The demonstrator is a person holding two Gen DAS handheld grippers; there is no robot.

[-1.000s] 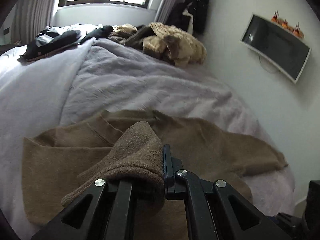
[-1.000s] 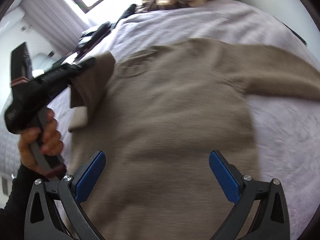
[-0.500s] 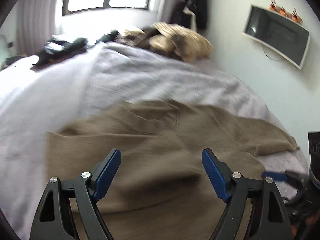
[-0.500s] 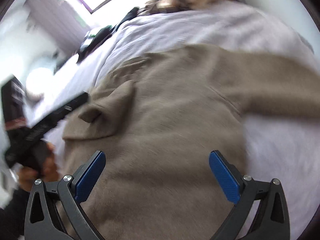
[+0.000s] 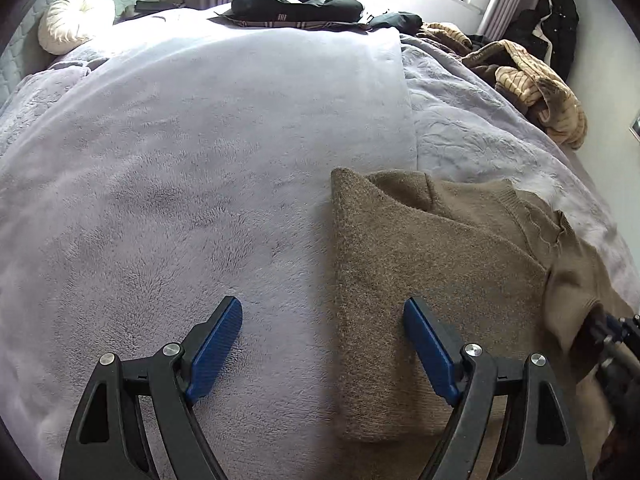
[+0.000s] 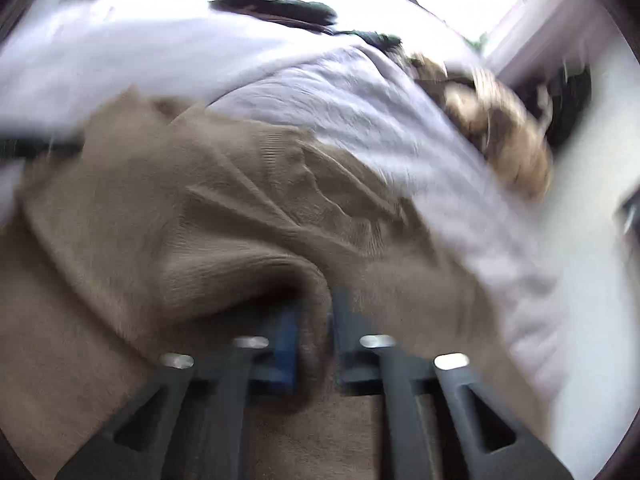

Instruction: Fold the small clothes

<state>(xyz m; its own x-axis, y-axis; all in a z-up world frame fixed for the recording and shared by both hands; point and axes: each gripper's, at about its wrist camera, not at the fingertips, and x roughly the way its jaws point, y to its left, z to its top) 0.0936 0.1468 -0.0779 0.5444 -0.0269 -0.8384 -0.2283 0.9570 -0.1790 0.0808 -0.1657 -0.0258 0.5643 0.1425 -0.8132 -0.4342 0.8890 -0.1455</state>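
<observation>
A brown knit sweater [image 5: 432, 256] lies on the pale lilac blanket [image 5: 180, 160] of a bed, its left sleeve folded across the body. My left gripper [image 5: 322, 344] is open and empty, hovering over the sweater's left folded edge, one pad above the blanket and one above the knit. In the blurred right wrist view my right gripper [image 6: 314, 340] is shut on a raised fold of the sweater [image 6: 224, 220], lifting it off the body. The right gripper also shows at the right edge of the left wrist view [image 5: 616, 336].
A pile of tan and striped clothes [image 5: 532, 88] lies at the bed's far right. Dark clothes [image 5: 296, 8] lie at the far edge under the window. A round white cushion [image 5: 76, 16] sits at the far left. A dark coat [image 5: 556, 20] hangs on the wall.
My left gripper let go of the sleeve, opened and swung left to the folded edge. My right gripper went from open above the sweater to shut on a fold.
</observation>
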